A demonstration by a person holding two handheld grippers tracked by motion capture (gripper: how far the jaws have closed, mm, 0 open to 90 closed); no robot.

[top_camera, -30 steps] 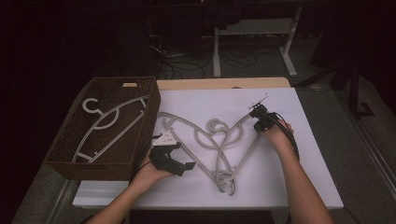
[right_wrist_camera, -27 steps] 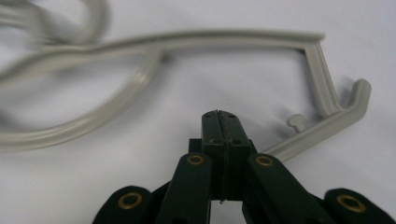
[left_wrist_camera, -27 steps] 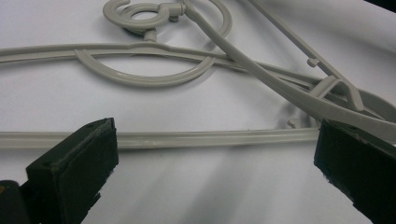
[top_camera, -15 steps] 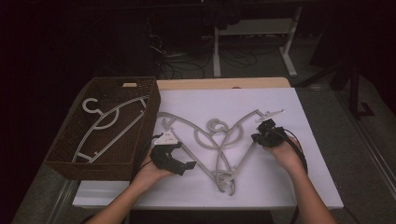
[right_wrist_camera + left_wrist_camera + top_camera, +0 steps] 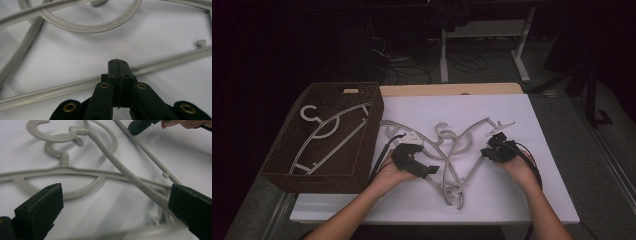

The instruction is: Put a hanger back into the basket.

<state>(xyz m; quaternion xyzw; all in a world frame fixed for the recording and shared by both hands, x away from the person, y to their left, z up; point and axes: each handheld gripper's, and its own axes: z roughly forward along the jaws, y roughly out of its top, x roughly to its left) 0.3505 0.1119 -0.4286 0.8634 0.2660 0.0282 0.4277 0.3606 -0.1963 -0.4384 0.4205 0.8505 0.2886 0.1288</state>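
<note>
Several grey plastic hangers [image 5: 452, 150] lie tangled on the white table top [image 5: 537, 200]. My left gripper [image 5: 427, 167] is at their left side and open. In the left gripper view its jaws [image 5: 115, 207] stand wide apart, with a hanger arm [image 5: 117, 167] and hooks lying on the table between and beyond them. My right gripper [image 5: 494, 150] rests at the right side of the pile. In the right gripper view it [image 5: 117, 63] is shut, pads together, tips over a thin hanger bar [image 5: 62, 90] with nothing held. Its black tip [image 5: 140, 126] hovers over a bar in the left gripper view.
A dark woven basket [image 5: 282, 170] stands at the table's left with one grey hanger [image 5: 327, 132] lying in it. A wooden strip [image 5: 452, 89] runs along the table's far edge. White surface is free near the front edge and at the right.
The right hand has drawn back toward the near side, away from the far right hanger tip. The left gripper has shifted a little to the right, closer to the pile.
</note>
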